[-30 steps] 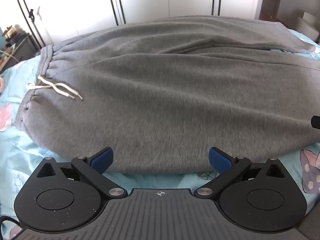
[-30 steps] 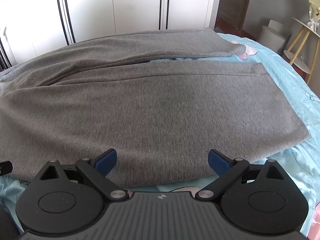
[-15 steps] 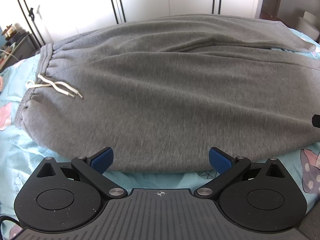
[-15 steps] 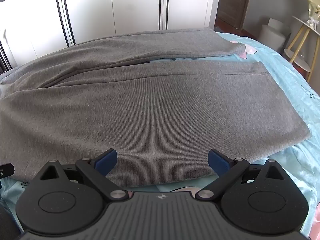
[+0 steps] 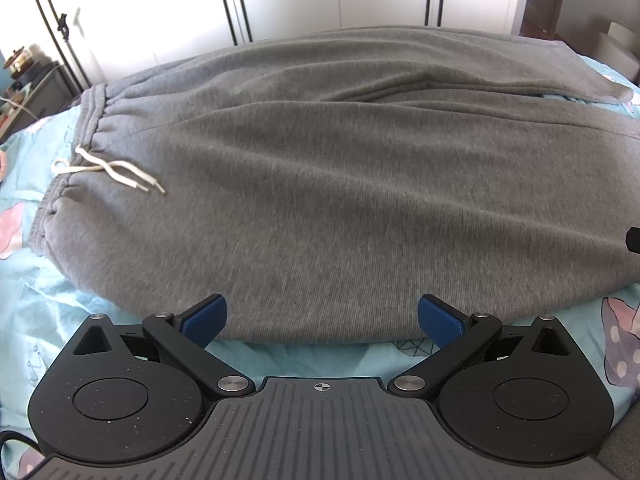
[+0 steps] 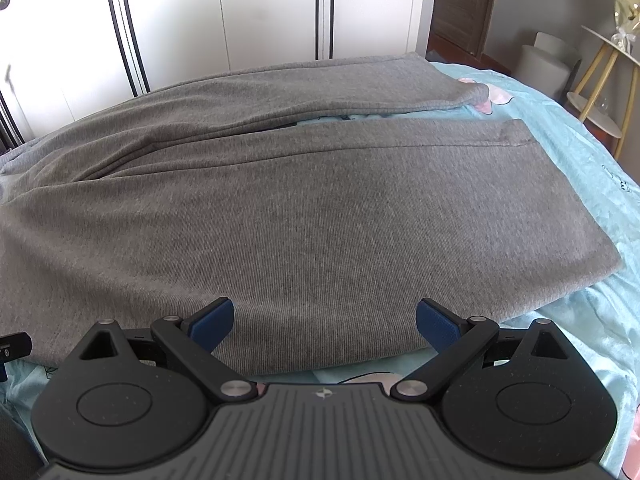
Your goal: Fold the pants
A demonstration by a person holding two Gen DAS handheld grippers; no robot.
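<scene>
Holding position: I have both hand-held grippers poised at the near edge of the bed, and almost nothing separates this moment from a second ago.
Pants: the grey pants (image 5: 340, 184) lie spread flat across the bed (image 5: 48, 304), waistband and white drawstring (image 5: 108, 168) towards its left side, the two leg cuffs towards its right side, the far leg (image 6: 320, 88) parted from the near one by a narrow strip of sheet.
Left hand-held gripper (image 5: 322, 318): jaws spread wide, holding nothing, blue pads just over the near hem of the seat area.
Right hand-held gripper (image 6: 325, 318): also spread wide and empty, at the near edge of the near leg.
Change: the cloth sits a shade lower in the left view than a second ago, a slight drift of my hand; the fabric itself has not shifted.
Meaning: I judge no fold has begun; the likely next step is pinching the near edge with both.
</scene>
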